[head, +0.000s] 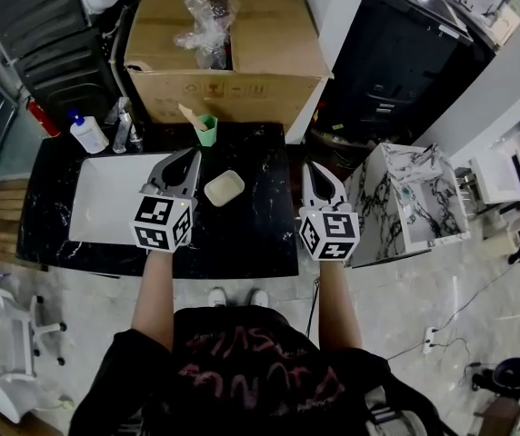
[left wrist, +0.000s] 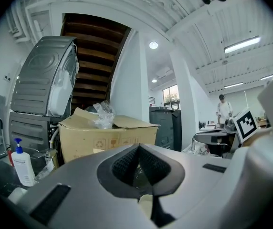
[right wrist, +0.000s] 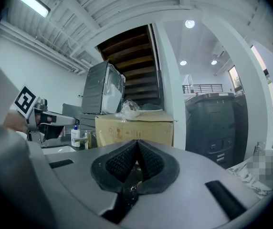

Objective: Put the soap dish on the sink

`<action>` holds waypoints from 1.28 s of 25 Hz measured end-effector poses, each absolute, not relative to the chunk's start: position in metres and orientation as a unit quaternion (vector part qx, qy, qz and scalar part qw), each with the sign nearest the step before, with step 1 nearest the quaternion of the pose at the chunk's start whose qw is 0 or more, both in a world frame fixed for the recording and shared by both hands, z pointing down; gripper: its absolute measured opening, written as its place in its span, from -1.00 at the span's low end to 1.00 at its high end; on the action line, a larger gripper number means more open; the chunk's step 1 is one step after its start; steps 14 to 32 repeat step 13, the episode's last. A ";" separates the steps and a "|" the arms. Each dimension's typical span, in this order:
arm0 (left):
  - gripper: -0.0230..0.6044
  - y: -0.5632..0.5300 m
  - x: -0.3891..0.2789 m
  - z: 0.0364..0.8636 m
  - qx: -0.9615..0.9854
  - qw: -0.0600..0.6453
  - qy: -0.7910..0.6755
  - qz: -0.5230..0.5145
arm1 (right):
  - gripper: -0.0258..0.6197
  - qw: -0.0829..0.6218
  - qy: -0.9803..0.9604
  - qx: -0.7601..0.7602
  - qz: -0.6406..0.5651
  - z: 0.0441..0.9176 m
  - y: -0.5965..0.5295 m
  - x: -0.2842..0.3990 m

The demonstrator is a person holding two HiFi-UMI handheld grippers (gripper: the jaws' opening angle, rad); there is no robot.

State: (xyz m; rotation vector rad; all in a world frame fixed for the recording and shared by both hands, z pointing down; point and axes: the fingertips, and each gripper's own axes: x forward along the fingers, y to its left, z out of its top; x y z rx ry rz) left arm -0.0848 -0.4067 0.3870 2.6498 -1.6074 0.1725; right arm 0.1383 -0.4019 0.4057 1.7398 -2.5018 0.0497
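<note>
A cream rectangular soap dish [head: 225, 187] lies on the black marble counter [head: 242, 243], to the right of the white sink basin [head: 110, 203]. My left gripper [head: 192, 153] hovers over the basin's right edge, just left of the dish and apart from it. Its jaws are shut with nothing between them, as the left gripper view shows [left wrist: 137, 147]. My right gripper [head: 313, 164] hangs at the counter's right edge, well right of the dish. It is also shut and empty [right wrist: 137, 142].
A green cup [head: 206, 130], a pump bottle [head: 87, 134] and a tap [head: 124, 127] stand along the counter's back. Behind them is a large open cardboard box [head: 233, 57]. A marble-patterned box [head: 410, 203] sits on the floor to the right.
</note>
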 end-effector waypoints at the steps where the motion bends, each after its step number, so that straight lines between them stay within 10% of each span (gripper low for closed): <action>1: -0.88 -0.406 -0.085 0.387 0.854 0.018 -0.517 0.056 | -0.89 0.049 -0.820 0.569 0.015 0.405 -0.401 0.138; 32: -0.88 -0.406 -0.077 0.384 0.858 0.009 -0.509 0.062 | -0.89 0.047 -0.812 0.581 0.014 0.401 -0.399 0.150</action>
